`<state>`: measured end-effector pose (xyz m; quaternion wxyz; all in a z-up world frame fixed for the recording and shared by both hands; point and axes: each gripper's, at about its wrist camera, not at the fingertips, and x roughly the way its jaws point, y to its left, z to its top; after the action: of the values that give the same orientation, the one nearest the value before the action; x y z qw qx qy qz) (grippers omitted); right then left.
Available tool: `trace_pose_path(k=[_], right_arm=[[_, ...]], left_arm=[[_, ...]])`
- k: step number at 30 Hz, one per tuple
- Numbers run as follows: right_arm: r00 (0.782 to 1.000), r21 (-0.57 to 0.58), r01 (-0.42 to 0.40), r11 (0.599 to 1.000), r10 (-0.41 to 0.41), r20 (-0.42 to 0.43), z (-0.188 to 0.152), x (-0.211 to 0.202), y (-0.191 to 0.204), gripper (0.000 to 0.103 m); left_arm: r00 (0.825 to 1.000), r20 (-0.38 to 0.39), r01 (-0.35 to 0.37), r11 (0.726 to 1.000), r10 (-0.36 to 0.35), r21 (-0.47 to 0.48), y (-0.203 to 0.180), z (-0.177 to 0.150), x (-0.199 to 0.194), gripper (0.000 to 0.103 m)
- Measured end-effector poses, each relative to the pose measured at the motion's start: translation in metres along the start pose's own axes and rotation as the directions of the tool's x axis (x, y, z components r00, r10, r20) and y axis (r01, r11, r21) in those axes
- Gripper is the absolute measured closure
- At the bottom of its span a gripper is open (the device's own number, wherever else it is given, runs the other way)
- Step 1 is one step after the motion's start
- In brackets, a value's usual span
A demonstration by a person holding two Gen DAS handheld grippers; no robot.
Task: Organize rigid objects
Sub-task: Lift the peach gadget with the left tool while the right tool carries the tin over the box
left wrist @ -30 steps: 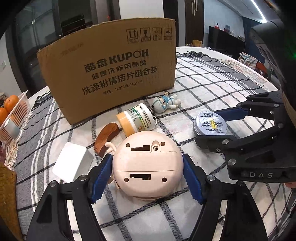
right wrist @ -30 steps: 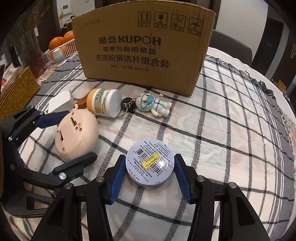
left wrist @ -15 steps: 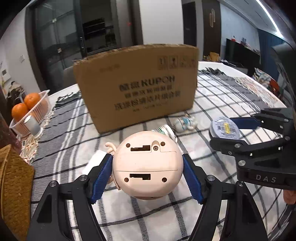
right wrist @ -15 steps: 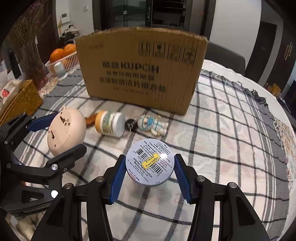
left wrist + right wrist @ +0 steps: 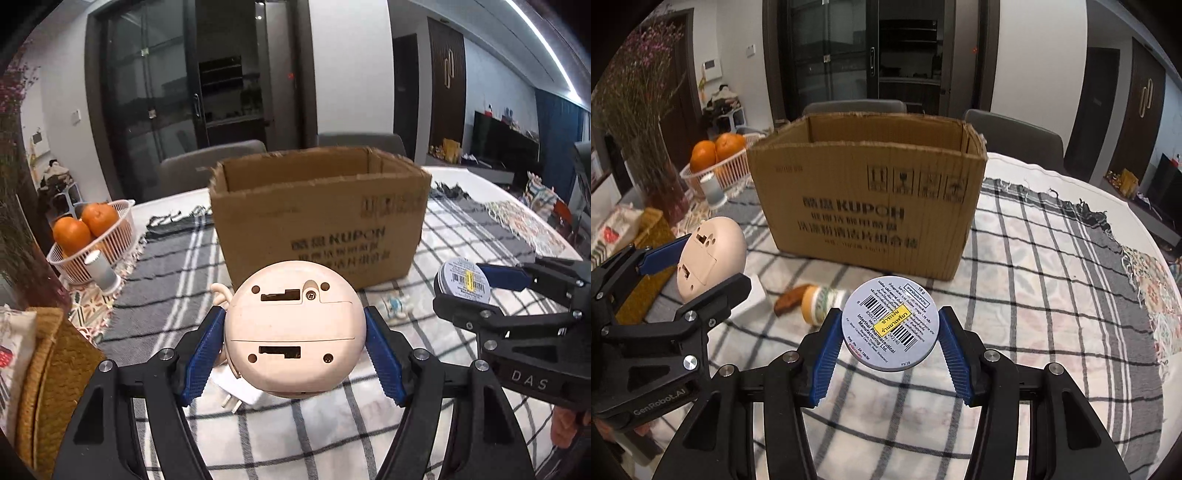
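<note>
My left gripper is shut on a round pink toy, its flat underside facing the camera, held above the table; it also shows in the right wrist view. My right gripper is shut on a round grey tin with barcodes, also raised; the tin shows in the left wrist view. An open cardboard box stands ahead of both grippers, its opening visible. On the checked cloth lie a white pill bottle, a brown wooden piece, a white adapter and a small astronaut figure.
A white basket of oranges and a small white cylinder stand at the left. A woven yellow basket sits at the left table edge. A vase of dried flowers stands at far left. Chairs stand behind the box.
Both grippers have risen from the table with the pink toy and the tin held in them. The box's open top has come into view, and the items on the cloth look lower.
</note>
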<state>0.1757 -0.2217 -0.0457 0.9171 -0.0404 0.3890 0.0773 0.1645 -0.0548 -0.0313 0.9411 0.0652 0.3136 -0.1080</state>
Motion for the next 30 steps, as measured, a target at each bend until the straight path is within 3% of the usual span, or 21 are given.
trace_pose_path(k=[14,30], right_arm=[[0.991,0.055,-0.005,0.998,-0.003,0.131,0.038,-0.03,0.006,0.05],[0.977,0.091,-0.02,0.996,0.0,0.215,0.078,-0.047,0.005,0.05]], left_arm=[[0.995,0.1,-0.009,1.0,0.012,-0.03,0.019,0.039,-0.023,0.029],[0.99,0.139,-0.003,0.999,0.008,-0.035,0.029,0.085,-0.025,0.029]])
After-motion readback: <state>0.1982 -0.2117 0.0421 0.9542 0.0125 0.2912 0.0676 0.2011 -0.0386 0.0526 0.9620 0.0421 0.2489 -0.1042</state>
